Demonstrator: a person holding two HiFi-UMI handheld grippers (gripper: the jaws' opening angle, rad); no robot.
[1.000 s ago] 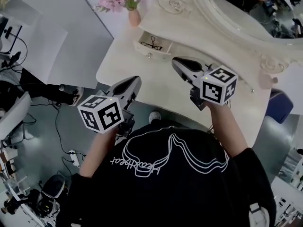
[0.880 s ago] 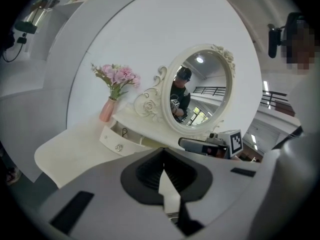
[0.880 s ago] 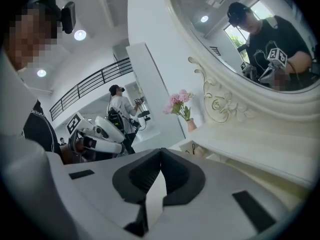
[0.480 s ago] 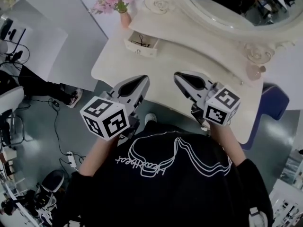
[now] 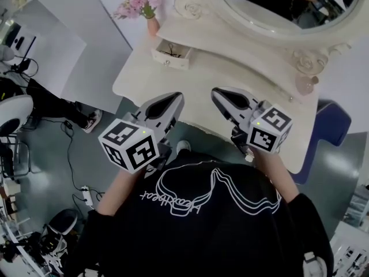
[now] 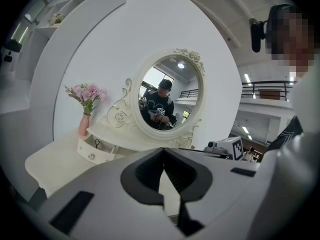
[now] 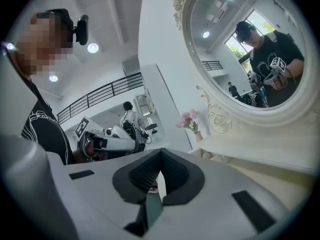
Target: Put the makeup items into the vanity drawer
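While hovering at near edge of vanity table (image 5: 230,82), left gripper (image 5: 173,97) and right gripper (image 5: 218,92) jaws together, nothing held; open tabletop ahead; drawer (image 5: 170,54) far left, well apart.

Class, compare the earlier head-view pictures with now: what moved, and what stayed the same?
Both the left gripper and right gripper drew back from the vanity top toward the person, rising slightly. Nothing was picked up or released. Both stay shut and empty; the drawer stays open, the flower vase unmoved.

only upside-down white script (image 5: 167,203) on the black shirt (image 5: 225,241), illegible
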